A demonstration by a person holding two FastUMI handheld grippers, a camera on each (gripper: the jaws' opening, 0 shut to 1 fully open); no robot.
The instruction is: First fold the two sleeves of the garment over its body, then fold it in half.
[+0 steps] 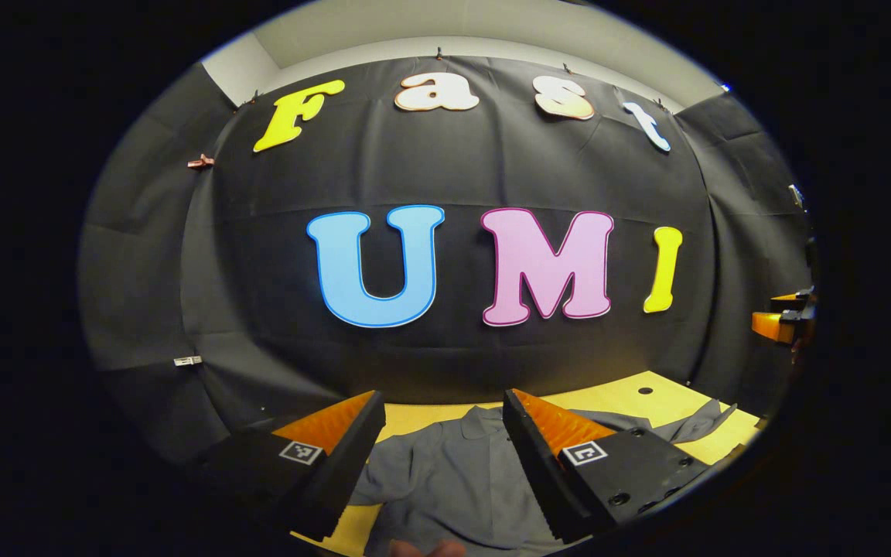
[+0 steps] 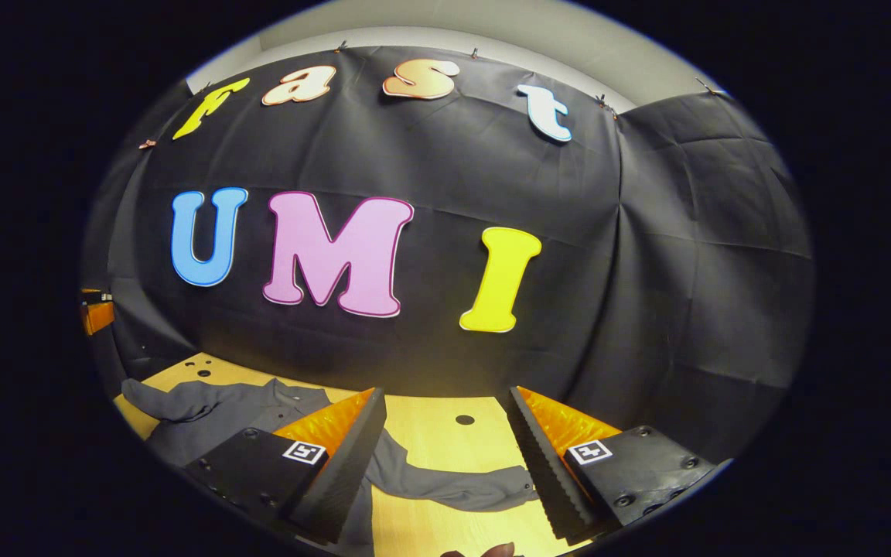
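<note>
A grey collared shirt (image 1: 445, 476) lies spread on the light wooden table (image 1: 646, 402). In the left gripper view my left gripper (image 1: 443, 398) hangs open above the shirt's body, the collar (image 1: 484, 422) between its fingers. One sleeve (image 1: 697, 425) stretches off to the right. In the right gripper view my right gripper (image 2: 445, 392) is open above a sleeve (image 2: 453, 487) that lies flat across the table (image 2: 430, 433); the shirt's body (image 2: 213, 414) lies to the left. Neither gripper holds cloth.
Black cloth wall stands close behind the table. The table has small round holes (image 2: 465, 420). Part of the right gripper (image 1: 782, 323) shows at the right edge of the left gripper view, and part of the left gripper (image 2: 96, 313) at the left edge of the right gripper view.
</note>
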